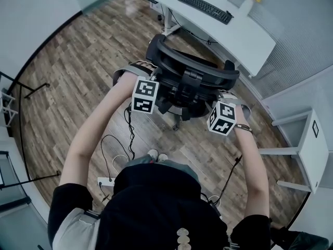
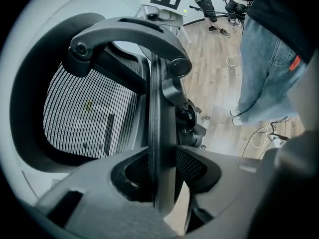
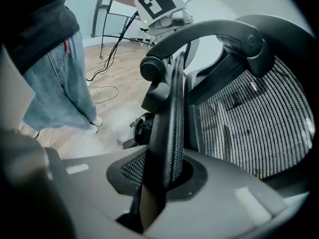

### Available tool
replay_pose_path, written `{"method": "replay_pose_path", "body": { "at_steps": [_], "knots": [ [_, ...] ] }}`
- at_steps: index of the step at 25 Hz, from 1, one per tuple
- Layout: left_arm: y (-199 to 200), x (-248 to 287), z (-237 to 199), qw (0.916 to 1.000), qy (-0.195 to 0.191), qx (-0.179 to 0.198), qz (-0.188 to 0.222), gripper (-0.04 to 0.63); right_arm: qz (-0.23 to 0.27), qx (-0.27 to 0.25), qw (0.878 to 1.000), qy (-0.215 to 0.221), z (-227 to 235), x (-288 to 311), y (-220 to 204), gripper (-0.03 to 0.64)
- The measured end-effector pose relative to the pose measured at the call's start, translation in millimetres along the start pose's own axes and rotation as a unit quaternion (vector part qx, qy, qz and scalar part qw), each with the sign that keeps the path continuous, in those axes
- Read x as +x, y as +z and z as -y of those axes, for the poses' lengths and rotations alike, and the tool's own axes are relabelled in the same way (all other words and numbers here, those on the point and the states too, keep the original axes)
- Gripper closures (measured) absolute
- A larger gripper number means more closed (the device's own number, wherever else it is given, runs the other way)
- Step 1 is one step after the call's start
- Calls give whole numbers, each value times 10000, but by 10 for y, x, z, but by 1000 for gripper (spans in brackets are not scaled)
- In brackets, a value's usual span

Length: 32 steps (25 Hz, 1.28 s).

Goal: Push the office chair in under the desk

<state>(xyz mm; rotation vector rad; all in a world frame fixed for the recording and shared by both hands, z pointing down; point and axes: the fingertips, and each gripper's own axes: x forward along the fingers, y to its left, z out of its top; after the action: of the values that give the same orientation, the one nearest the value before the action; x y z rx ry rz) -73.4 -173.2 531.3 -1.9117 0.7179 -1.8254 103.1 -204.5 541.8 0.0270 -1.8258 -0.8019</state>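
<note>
The black mesh office chair point(image 1: 183, 73) stands on the wood floor just short of the white desk point(image 1: 244, 38), its backrest towards me. My left gripper point(image 1: 150, 89) grips the backrest's left edge; in the left gripper view the backrest frame point(image 2: 160, 133) runs between the jaws and they press on it. My right gripper point(image 1: 220, 112) grips the right edge, and in the right gripper view its jaws are shut on the mesh-covered rim point(image 3: 168, 133). The marker cubes hide both sets of fingertips in the head view.
A keyboard point(image 1: 205, 8) and a small vase point(image 1: 248, 0) sit on the desk. A white side table point(image 1: 308, 142) stands at the right. Cables and a power strip point(image 1: 110, 163) lie on the floor by my feet point(image 1: 157, 155). A black stand point(image 1: 23, 91) is at the left.
</note>
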Motion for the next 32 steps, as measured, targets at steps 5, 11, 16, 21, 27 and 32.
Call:
{"method": "replay_pose_path", "body": {
  "at_steps": [5,11,16,21,27,32],
  "knots": [
    [-17,139,8,10000,-25,-23,-25,451,-42,-39,9999,-97,16,122,-54,534],
    [-142,605,-827,9993,-355,-62,-115,453,-28,57,10000,-25,844,415,-329,534],
    [-384,763,-1070,9989,-465,-15,-90,451,-106,143,9998,-115,1106,578,-219,534],
    [-637,912,-1300,9987,-462,181,94,449,-256,343,9989,-186,1319,746,-72,532],
    [-922,1230,-1782,9967,-402,558,425,447,-548,854,9945,-259,1692,1015,25,533],
    [-1168,1565,-2257,9915,-449,994,704,446,-840,1352,9866,-347,2077,1285,98,532]
  ]
}}
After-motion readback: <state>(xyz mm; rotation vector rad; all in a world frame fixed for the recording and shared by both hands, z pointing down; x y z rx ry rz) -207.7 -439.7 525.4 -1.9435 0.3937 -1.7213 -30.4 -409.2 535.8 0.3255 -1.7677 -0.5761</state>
